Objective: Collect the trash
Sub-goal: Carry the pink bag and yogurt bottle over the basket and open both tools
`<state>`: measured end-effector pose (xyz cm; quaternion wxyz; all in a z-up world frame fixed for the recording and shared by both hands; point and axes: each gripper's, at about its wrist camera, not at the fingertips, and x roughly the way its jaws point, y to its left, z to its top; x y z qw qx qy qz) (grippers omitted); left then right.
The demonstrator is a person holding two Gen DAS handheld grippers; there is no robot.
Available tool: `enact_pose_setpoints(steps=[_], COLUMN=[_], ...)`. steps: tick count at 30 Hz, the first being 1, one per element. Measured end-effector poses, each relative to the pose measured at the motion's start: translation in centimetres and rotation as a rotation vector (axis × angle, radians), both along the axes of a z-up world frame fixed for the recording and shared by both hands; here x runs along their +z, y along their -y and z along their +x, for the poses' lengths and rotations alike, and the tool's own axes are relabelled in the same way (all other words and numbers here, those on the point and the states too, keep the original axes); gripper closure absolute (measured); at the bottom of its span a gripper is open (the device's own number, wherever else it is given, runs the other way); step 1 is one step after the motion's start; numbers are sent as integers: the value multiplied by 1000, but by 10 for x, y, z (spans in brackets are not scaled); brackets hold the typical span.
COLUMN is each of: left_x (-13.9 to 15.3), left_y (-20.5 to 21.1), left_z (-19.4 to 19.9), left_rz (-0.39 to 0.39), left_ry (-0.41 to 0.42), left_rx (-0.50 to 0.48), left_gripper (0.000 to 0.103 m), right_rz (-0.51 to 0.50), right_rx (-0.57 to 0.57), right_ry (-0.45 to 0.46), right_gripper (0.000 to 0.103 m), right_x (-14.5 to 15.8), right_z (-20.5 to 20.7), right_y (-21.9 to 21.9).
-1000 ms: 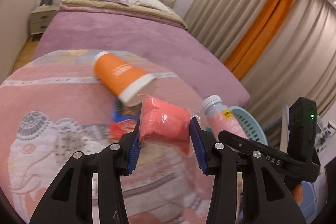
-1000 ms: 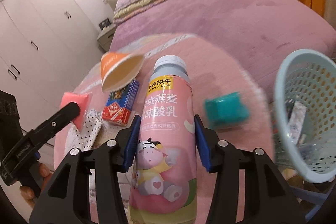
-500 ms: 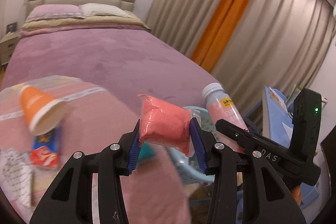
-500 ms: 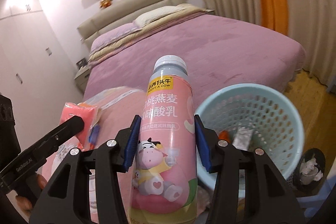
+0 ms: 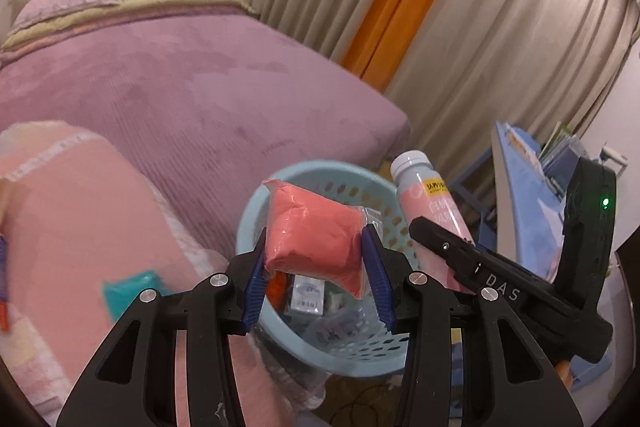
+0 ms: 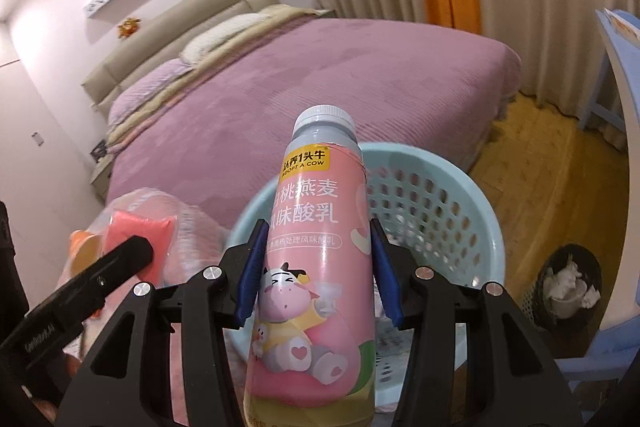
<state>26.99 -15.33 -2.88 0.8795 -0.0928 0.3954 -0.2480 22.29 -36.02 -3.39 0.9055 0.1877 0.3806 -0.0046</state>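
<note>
My left gripper point(image 5: 316, 267) is shut on a pink packet point(image 5: 316, 239) and holds it above the light blue basket point(image 5: 248, 223), which holds several wrappers. My right gripper point(image 6: 316, 267) is shut on a pink yogurt bottle point(image 6: 316, 251) with a grey cap, held upright over the near rim of the same basket point(image 6: 472, 203). The bottle point(image 5: 430, 199) and the right gripper also show in the left wrist view, to the right of the packet. The pink packet point(image 6: 138, 235) shows at the left of the right wrist view.
A pink patterned cover point(image 5: 80, 219) with a teal packet point(image 5: 132, 291) lies left of the basket. A purple bed point(image 5: 180, 75) is behind. A small black bin point(image 6: 568, 279) with paper stands on the wooden floor at right, beside a blue chair point(image 6: 616, 75).
Both grippers have swung right from the pink cover to above the blue basket, each keeping its hold. The orange cup and red packet have left the left wrist view.
</note>
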Motion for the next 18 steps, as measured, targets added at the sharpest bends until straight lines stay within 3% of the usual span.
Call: enact_pose_setpoints(steps=[10,14,16,18], left_x=[-43,-42,-40,-37], left_y=[17,6,0,-5], left_z=[17,11,7,4], left_rz=[33,9,6,-13], left_ry=[-114,-112,-101,-106], left_rx=[11,26,42,52], left_gripper=[60,34,30,29], right_rz=[29,64,60,58], right_rx=[-87,-97,-98,-88], right_ry=[-123,-133,-121,-105], right_gripper=[56,53,46,46], right_x=[-52,-60,-59,-58], right_z=[19,18,14,9], right_y=[29,35,36,35])
